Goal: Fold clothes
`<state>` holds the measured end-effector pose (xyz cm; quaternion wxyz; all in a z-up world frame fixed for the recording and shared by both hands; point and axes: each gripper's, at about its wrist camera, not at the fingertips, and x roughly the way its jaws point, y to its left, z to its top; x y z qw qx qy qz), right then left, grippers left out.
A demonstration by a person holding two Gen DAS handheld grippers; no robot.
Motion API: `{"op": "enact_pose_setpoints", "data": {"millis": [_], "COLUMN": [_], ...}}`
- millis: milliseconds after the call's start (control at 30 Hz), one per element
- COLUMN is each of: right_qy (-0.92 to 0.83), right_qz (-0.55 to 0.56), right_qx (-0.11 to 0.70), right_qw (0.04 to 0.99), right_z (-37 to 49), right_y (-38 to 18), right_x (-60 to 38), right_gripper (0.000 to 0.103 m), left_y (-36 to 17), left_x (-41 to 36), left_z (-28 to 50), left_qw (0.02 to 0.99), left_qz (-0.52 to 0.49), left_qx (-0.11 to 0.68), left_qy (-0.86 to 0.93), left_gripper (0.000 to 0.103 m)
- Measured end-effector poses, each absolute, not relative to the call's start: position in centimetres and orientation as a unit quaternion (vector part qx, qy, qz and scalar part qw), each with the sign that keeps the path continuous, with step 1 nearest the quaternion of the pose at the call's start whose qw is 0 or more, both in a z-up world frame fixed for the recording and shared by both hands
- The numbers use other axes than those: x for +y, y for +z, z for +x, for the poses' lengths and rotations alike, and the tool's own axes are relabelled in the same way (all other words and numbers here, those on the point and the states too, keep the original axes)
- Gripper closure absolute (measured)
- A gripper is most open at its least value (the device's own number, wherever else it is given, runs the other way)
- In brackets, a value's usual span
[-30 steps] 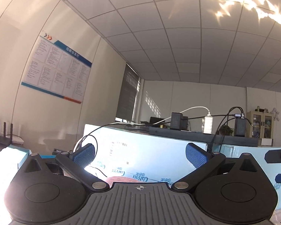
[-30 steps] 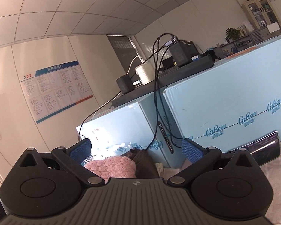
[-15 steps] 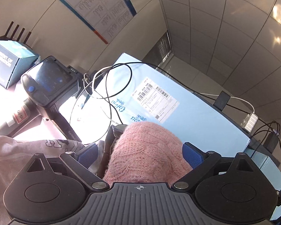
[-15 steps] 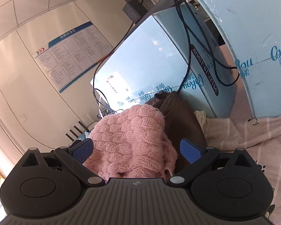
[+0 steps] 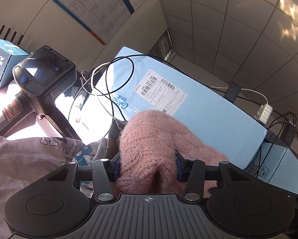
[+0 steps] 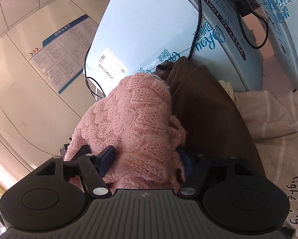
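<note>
pink sweater (image 5: 149, 139): 1 | brown garment (image 6: 208, 107): 1 | blue boxes (image 5: 198, 115): 2

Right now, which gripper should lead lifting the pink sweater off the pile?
Probably the left gripper: its fingers pinch the pink sweater squarely. The right gripper also grips it, but beside the brown garment.

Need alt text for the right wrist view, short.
The right gripper is shut on a pink knit sweater bunched between its blue pads. A brown garment lies beside it on a striped sheet, with blue boxes and cables behind.
</note>
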<state>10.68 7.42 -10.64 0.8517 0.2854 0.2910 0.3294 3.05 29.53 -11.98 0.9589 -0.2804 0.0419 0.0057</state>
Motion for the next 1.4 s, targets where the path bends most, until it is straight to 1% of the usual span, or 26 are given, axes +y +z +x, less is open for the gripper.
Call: {"op": "enact_pose_setpoints", "data": {"millis": [33, 67, 167, 233, 433, 633, 767, 900, 1167, 1400], "right_qy": [0.330, 0.332, 0.338, 0.351, 0.389, 0.399, 0.391, 0.376, 0.304, 0.240], "right_qz": [0.285, 0.285, 0.287, 0.289, 0.293, 0.297, 0.285, 0.284, 0.281, 0.288], "right_qx": [0.291, 0.290, 0.280, 0.272, 0.253, 0.245, 0.243, 0.230, 0.209, 0.212], "right_qw": [0.851, 0.851, 0.851, 0.848, 0.836, 0.832, 0.841, 0.852, 0.886, 0.902], "right_z": [10.5, 10.4, 9.3, 8.2, 4.6, 1.1, -1.6, -3.9, -7.9, -10.6], "right_y": [-10.7, -10.6, -10.1, -9.4, -7.3, -5.9, -5.4, -5.3, -5.4, -7.1], "right_x": [7.5, 7.5, 7.3, 6.8, 4.5, 0.6, -2.8, -6.7, -16.2, -24.5], "right_gripper": [0.054, 0.060, 0.069, 0.071, 0.071, 0.071, 0.071, 0.071, 0.071, 0.071], "left_y": [-12.0, -11.9, -11.7, -11.4, -10.2, -9.9, -9.6, -9.2, -9.5, -10.1], "left_x": [29.4, 29.3, 29.1, 29.2, 27.8, 24.0, 21.5, 18.1, 9.4, 2.0], "left_z": [2.9, 2.9, 2.2, 1.2, -2.1, -5.8, -8.0, -9.2, -9.4, -9.6], "left_qw": [0.960, 0.961, 0.965, 0.965, 0.972, 0.980, 0.980, 0.979, 0.971, 0.958], "left_qz": [-0.276, -0.274, -0.262, -0.261, -0.227, -0.183, -0.178, -0.169, -0.155, -0.137], "left_qx": [0.040, 0.039, 0.025, 0.002, -0.033, -0.028, -0.021, -0.009, 0.038, 0.085], "left_qy": [0.005, 0.001, -0.006, -0.020, -0.048, -0.068, -0.091, -0.118, -0.178, -0.237], "left_gripper": [0.063, 0.064, 0.067, 0.067, 0.068, 0.068, 0.068, 0.068, 0.067, 0.067]}}
